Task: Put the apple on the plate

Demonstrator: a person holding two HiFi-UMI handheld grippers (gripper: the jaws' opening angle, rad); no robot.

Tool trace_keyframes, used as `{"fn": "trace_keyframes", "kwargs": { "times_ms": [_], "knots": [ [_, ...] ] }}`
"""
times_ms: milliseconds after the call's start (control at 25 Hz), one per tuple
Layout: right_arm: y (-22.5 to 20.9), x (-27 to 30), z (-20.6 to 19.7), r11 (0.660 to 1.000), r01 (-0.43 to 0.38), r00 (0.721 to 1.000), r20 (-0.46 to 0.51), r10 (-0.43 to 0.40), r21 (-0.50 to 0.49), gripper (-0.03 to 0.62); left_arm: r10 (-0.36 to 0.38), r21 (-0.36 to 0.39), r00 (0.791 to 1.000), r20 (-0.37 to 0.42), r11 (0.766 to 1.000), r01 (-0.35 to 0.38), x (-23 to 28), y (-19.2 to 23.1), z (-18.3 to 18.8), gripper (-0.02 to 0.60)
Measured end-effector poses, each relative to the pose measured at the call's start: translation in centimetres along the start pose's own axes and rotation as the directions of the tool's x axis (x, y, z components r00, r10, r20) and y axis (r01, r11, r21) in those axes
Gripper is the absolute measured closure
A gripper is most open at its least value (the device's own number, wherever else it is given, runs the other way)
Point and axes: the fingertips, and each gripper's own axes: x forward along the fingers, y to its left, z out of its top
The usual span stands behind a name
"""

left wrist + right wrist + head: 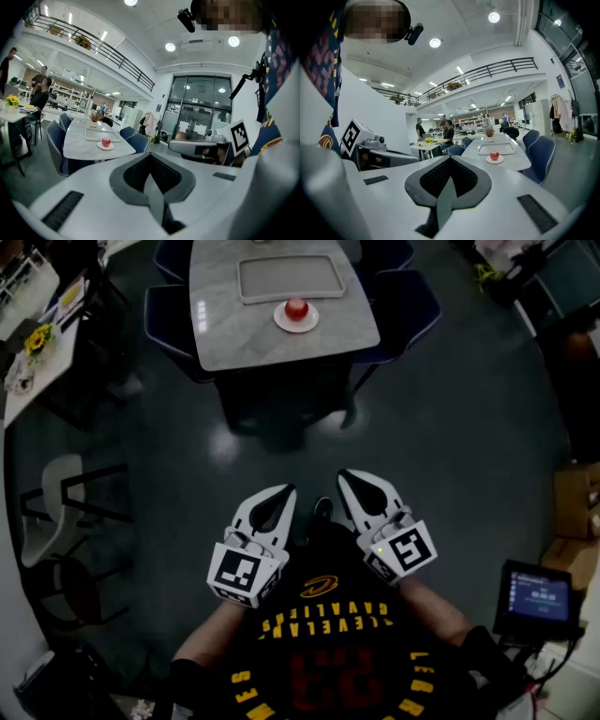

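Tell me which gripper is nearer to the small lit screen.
Right. The lit screen lies to the right of the right gripper, back toward the person; the left gripper is on the far side, beyond the right one.

The head view looks steeply down, both gripper views look level ahead, all sharing the far table [217, 329]

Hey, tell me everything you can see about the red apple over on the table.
The small round red apple looks smooth and whole, but it is too far off to show a stem or marks. It sits in the middle of a small round white plate and touches nothing else. The plate stands near the closer edge of a grey stone-look table, just in front of a grey rectangular tray.
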Motion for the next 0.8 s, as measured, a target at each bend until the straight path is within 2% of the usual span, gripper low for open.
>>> {"fn": "trace_keyframes", "kwargs": {
  "times_ms": [200, 320, 560, 800],
  "knots": [
    [-0.1, -1.0, 0.1, 1.000, -0.009, 1.000, 0.006, 0.009, 0.000, 0.588, 0.005, -0.011, 1.000, -0.011, 1.000, -0.005, 0.2, -1.2, 0.3, 0.581],
    [-0.2, -1.5, 0.1, 0.999, -0.027, 0.999, 0.029, 0.026, 0.036, 0.588, 0.007, -0.011, 1.000, -0.007, 1.000, -0.007, 0.7, -1.9, 0.5, 0.580],
    [-7.6, -1.2, 2.1, 0.997, -0.066, 0.998, 0.023, 0.065, 0.051, 0.586, 0.081, -0.027, 0.997, 0.015, 0.996, -0.081, 7.9, -2.7, 4.5, 0.580],
    [-12.2, -1.2, 2.0, 0.993, -0.095, 0.995, 0.016, 0.094, 0.071, 0.586, 0.114, -0.015, 0.993, 0.008, 0.993, -0.114, 12.0, -4.0, 4.2, 0.580]
  ]
}}
